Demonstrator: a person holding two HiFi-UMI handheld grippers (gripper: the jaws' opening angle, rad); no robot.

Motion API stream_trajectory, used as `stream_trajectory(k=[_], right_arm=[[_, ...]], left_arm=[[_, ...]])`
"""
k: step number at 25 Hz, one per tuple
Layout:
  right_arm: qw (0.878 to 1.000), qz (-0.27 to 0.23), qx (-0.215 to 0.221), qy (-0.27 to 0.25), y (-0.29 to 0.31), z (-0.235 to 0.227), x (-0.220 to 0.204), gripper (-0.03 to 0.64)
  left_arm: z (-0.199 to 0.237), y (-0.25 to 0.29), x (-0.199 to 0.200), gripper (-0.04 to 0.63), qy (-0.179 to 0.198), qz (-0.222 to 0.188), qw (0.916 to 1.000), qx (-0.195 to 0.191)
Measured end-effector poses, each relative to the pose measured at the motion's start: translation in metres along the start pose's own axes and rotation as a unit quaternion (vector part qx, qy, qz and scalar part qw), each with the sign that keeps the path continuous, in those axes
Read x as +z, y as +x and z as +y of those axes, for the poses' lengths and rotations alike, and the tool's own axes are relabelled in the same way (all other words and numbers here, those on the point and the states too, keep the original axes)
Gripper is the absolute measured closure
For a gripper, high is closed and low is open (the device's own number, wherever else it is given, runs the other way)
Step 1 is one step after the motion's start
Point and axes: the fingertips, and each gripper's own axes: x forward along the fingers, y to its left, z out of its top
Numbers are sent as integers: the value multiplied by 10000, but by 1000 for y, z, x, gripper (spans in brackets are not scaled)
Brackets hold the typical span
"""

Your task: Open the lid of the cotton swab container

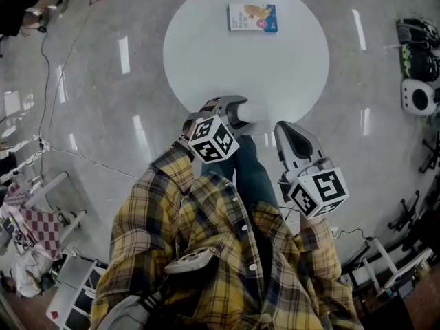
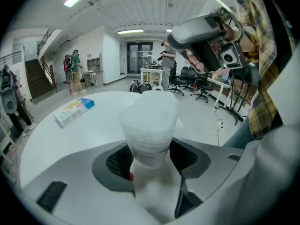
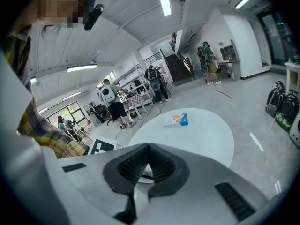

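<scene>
The cotton swab container (image 2: pixel 149 125), a translucent white tub with a wider lid on top, stands upright between the pads of my left gripper (image 2: pixel 150 159), which is shut on its body. In the head view that gripper (image 1: pixel 232 110) holds the container (image 1: pixel 251 112) over the near edge of the round white table (image 1: pixel 275 67). My right gripper (image 1: pixel 291 137) hangs to the right of it, off the table edge, shut with nothing in it. The right gripper view shows its own jaws (image 3: pixel 147 149) pressed together. It also appears at the upper right of the left gripper view (image 2: pixel 206 29).
A flat blue and white box (image 1: pixel 253 17) lies at the far side of the table, also visible as the box (image 2: pixel 74 110) and the box (image 3: pixel 176 120). Glossy grey floor surrounds the table. Chairs, desks, stands and people are farther off in the room.
</scene>
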Motion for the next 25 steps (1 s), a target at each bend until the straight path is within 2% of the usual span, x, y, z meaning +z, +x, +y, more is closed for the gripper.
stream_trajectory(k=[5,14,19,25], right_arm=[[10000,-57,-4,-10,-2,2,3,601],[9987,-283,283,-319,-12,23,21,601],[9979,-378,330,-410,-29,36,29,601],[9953,-651,465,-550,-43,44,52,601]], left_arm=[[-2,-14,8,341,-120,-151,9998,55],[-6,-49,29,341,-484,-391,9975,328],[-22,-76,45,342,-610,-454,9964,379],[-32,-104,78,341,-433,-464,9973,358]])
